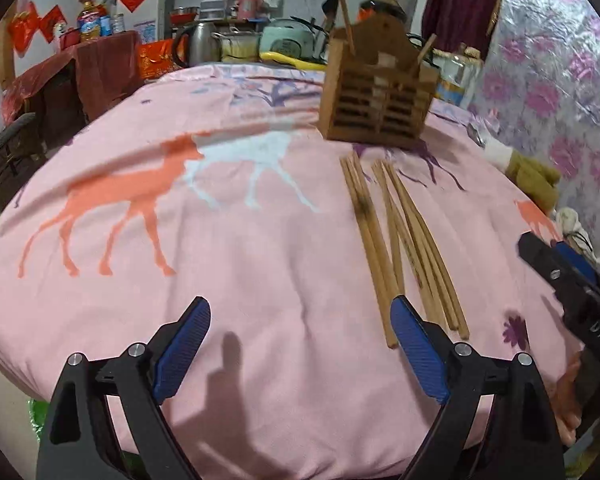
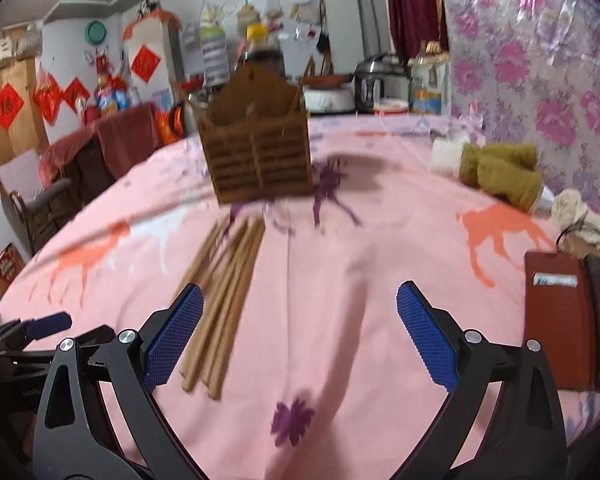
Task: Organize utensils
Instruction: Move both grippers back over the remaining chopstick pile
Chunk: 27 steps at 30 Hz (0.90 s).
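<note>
Several wooden chopsticks (image 1: 404, 240) (image 2: 224, 292) lie side by side on the pink tablecloth (image 1: 240, 248) (image 2: 340, 280). Behind them stands a brown slatted wooden utensil holder (image 1: 376, 92) (image 2: 256, 152) with a couple of chopsticks upright in it. My left gripper (image 1: 300, 344) is open, and its right pad overlaps the near ends of the chopsticks. My right gripper (image 2: 300, 332) is open too, nothing between its pads, its left pad beside the chopsticks. The right gripper (image 1: 572, 280) also shows at the right edge of the left wrist view.
Olive and white cloths (image 2: 496, 172) lie at the table's right. A red wallet (image 2: 556, 320) rests near the right edge. A flowered wall covering (image 2: 540, 60) runs along the right. Kettles, a rice cooker (image 2: 380, 80) and bottles crowd the far end.
</note>
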Available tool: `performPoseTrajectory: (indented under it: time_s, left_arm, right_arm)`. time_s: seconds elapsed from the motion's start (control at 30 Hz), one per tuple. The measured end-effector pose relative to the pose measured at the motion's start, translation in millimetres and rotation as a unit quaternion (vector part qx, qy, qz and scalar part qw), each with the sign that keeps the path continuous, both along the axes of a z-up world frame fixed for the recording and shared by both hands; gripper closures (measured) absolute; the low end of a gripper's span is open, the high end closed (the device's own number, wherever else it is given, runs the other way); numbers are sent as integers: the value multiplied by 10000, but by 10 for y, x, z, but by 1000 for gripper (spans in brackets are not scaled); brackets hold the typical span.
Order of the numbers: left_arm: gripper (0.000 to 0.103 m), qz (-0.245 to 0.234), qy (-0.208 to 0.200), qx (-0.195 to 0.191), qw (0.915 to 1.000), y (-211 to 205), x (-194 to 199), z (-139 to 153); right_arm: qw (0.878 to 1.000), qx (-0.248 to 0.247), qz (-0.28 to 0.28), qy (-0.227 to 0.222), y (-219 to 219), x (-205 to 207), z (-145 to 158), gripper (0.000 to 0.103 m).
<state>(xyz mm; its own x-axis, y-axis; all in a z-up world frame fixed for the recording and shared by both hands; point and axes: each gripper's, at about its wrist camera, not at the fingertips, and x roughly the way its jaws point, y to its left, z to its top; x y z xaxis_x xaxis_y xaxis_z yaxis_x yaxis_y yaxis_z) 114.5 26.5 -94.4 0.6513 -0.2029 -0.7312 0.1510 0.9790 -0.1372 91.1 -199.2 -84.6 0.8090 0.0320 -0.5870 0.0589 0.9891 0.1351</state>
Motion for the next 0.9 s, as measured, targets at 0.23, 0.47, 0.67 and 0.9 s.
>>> performPoseTrajectory:
  time_s: [0.23, 0.47, 0.67, 0.9]
  left_arm:
    - [13, -278, 73, 77, 9996, -134, 8, -100]
    - [13, -319, 162, 183, 9992, -243, 143, -176]
    - [13, 70, 161, 303, 9994, -127, 246, -188]
    - [13, 254, 93, 356, 9990, 12, 234, -187]
  right_arm:
    - [9988, 223, -245, 361, -149, 83, -180, 9]
    - [9961, 500, -488, 542, -279, 148, -250, 9]
    - [9957, 545, -491, 572, -279, 164, -274, 9]
    - [9955, 565, -493, 575, -286, 163, -277, 9]
